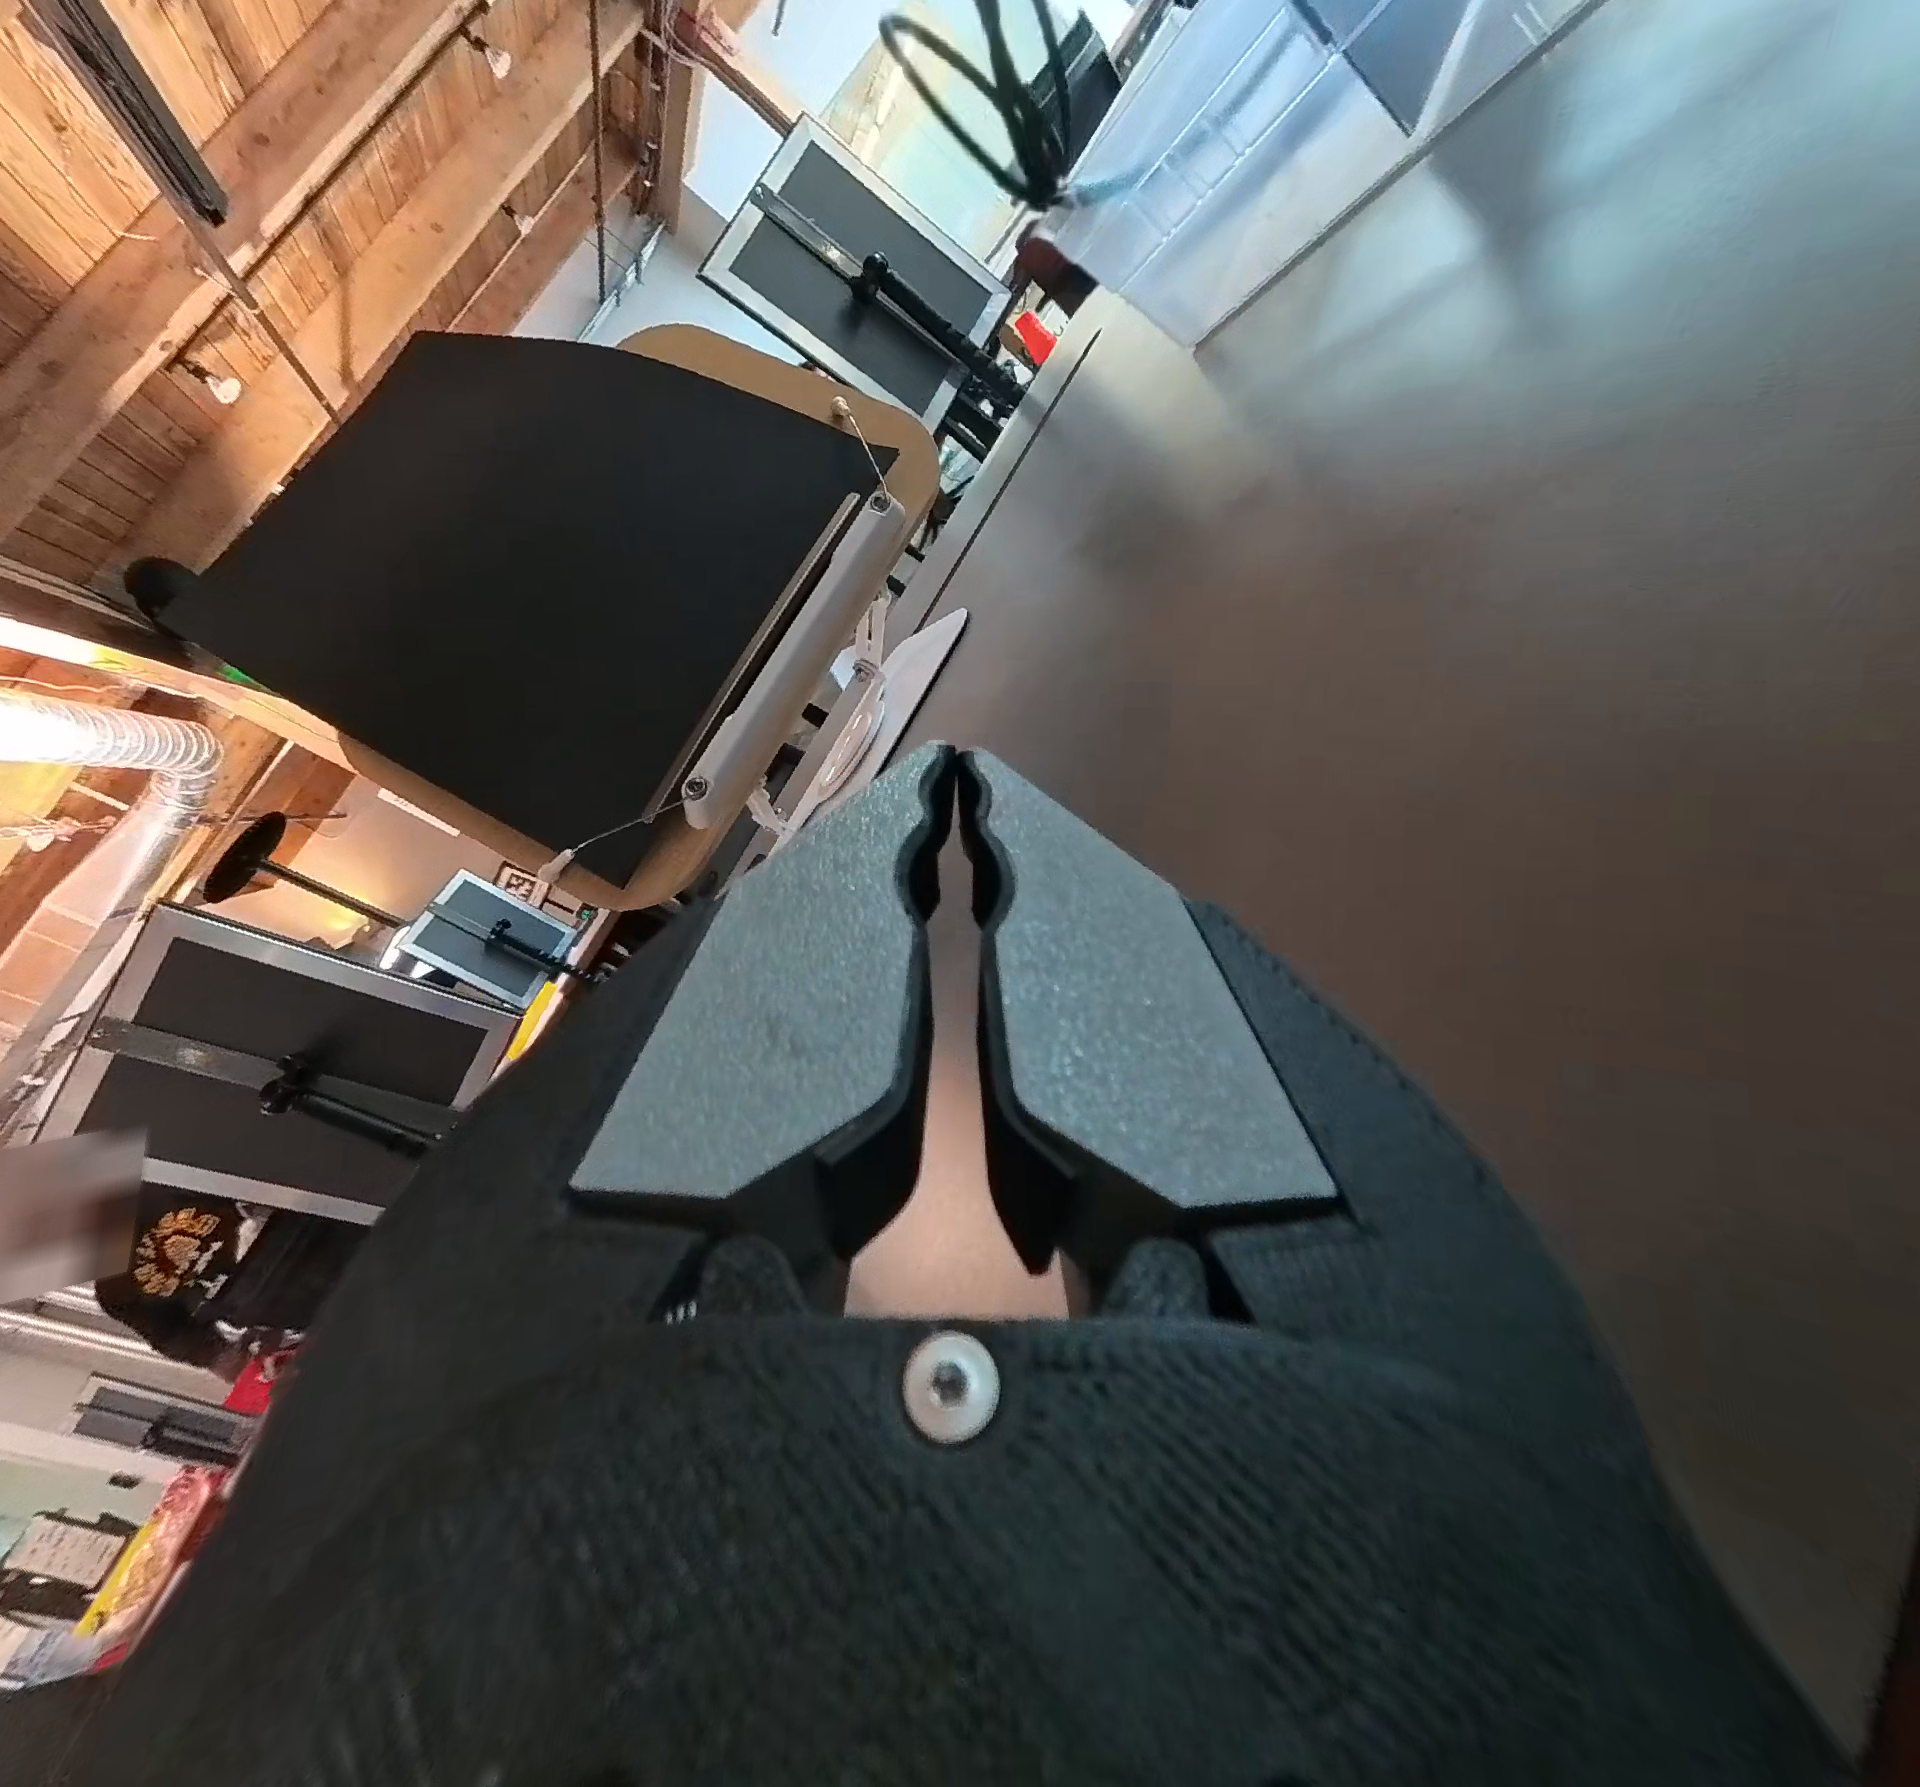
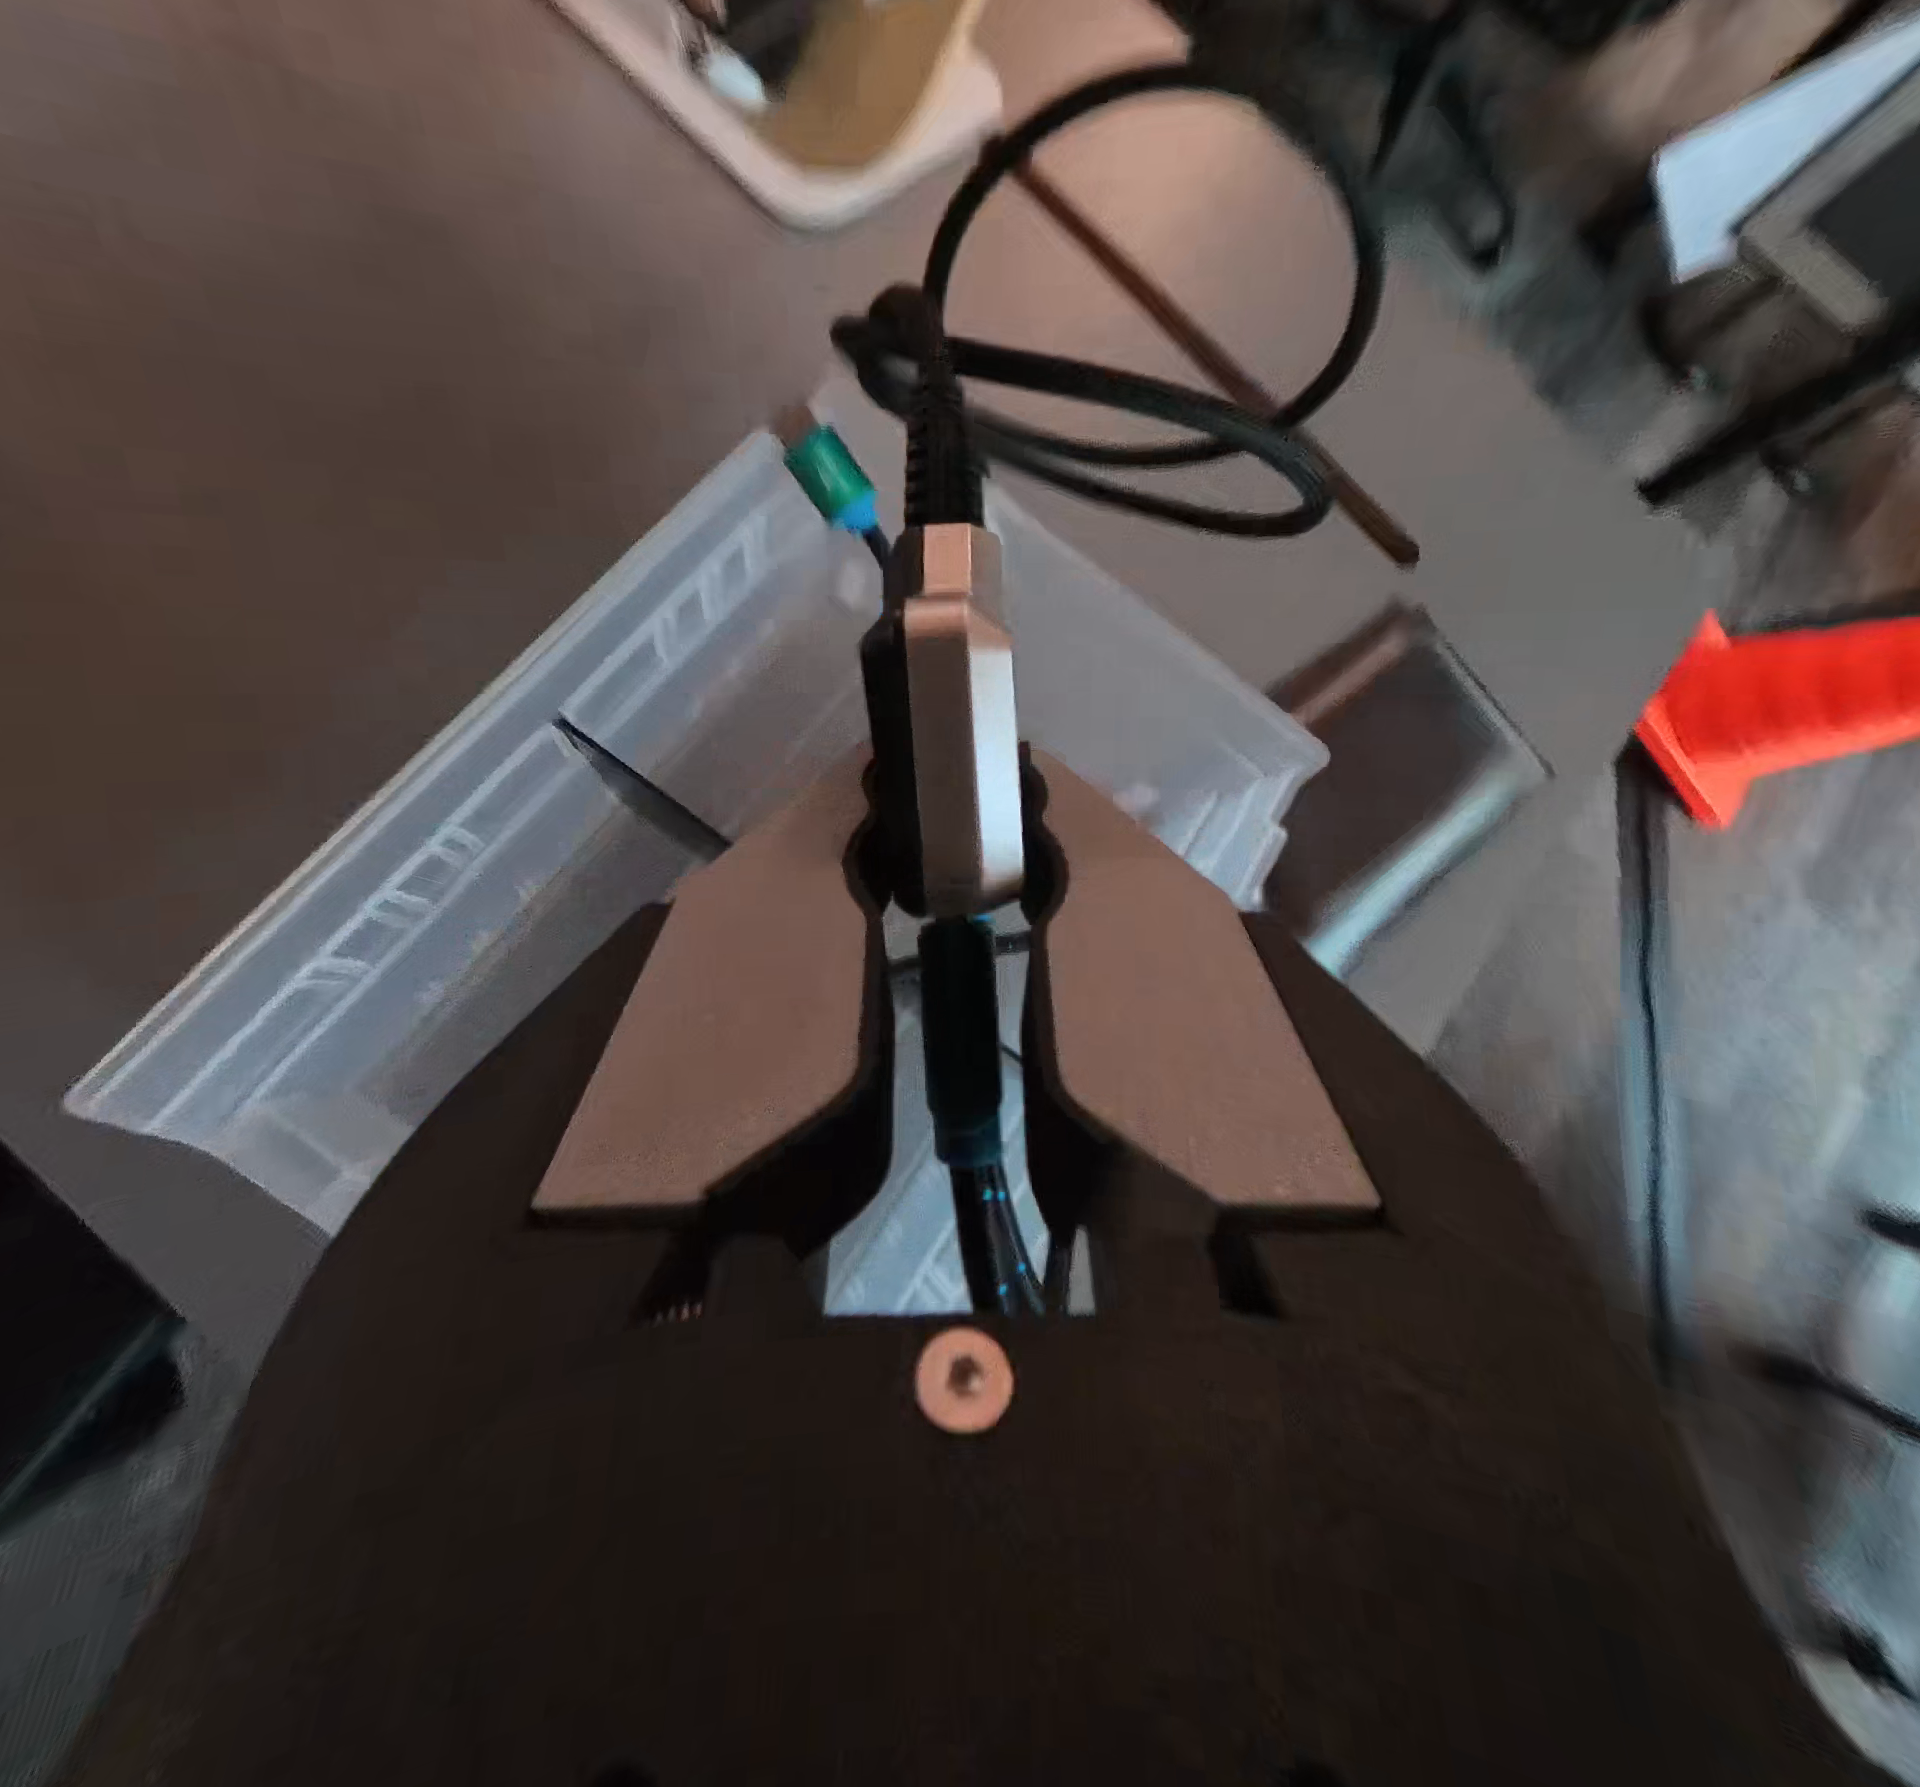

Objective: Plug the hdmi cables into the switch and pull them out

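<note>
Table (image 1: 1507,750): matte grey-brown top, tilted steeply across the left wrist view, bare near the fingers; paler and glossier toward the far end.
Ceiling (image 1: 208,127): raw wooden planks and beams, with small spot lamps on a rail.
Duct (image 1: 114,761): ribbed silver pipe at the left edge, lit brightly from beside it.
Monitor (image 1: 499,574): large dark screen on a white stand at the table edge, backed by a rounded wooden panel.
Further screens (image 1: 852,251): more dark panels in pale frames farther down the room; soft with distance.
Clear bins (image 2: 416,854): translucent plastic containers lying on the table beneath the right gripper, ribbed along the rims.
Red part (image 2: 1787,709): bright orange-red plastic piece at the right edge, blurred.
Left gripper (image 1: 956,771): fingertips closed together with nothing between them, held above the bare table.
Right gripper (image 2: 951,833): jaws narrowed onto the switch, pads pressing both flat sides.
Switch (image 2: 956,729): slim metallic block standing edge-on, rising out of the fingertips above the bins.
Black cable (image 2: 1143,387): leaves the far end of the switch and loops in the air over the table.
Blue-flecked cable (image 2: 987,1218): plugged into the near end of the switch, running back between the fingers.
Green connector (image 2: 826,480): just left of the switch's far end; attachment unclear.
</note>
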### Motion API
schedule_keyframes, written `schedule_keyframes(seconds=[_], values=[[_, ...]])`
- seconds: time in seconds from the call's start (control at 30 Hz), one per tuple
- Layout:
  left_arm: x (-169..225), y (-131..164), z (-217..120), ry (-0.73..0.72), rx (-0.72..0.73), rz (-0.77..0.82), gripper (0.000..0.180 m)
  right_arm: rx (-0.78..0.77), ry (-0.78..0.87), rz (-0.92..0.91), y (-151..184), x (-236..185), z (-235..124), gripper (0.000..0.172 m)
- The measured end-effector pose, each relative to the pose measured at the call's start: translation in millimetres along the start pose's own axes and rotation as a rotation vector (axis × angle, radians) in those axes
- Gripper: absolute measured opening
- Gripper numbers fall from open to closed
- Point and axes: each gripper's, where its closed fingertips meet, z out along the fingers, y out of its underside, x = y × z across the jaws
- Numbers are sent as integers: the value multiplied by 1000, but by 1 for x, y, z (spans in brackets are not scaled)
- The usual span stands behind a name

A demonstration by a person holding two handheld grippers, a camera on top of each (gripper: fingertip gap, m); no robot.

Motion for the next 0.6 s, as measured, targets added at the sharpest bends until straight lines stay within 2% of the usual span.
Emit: schedule_keyframes(seconds=[0.13, 0.23, 0.4, 0.47, 0.6], values=[[2, 2, 1, 5, -11, 11, 0, -273, 22, -11, 13, -3, 20, 18], [3, 2, 1, 9, -11, 16, 0, -525, 72, -94, 33, -3, 47, 19], [4, 1, 0, 14, -7, 23, 0, -674, 51, -127, 29, -16, 95, 21], [4, 1, 0, 16, -5, 22, 0, -665, 125, -163, 17, -6, 100, 19], [5, 1, 0, 22, 2, 24, 0, -420, 203, -73, -24, 11, 93, 18]])
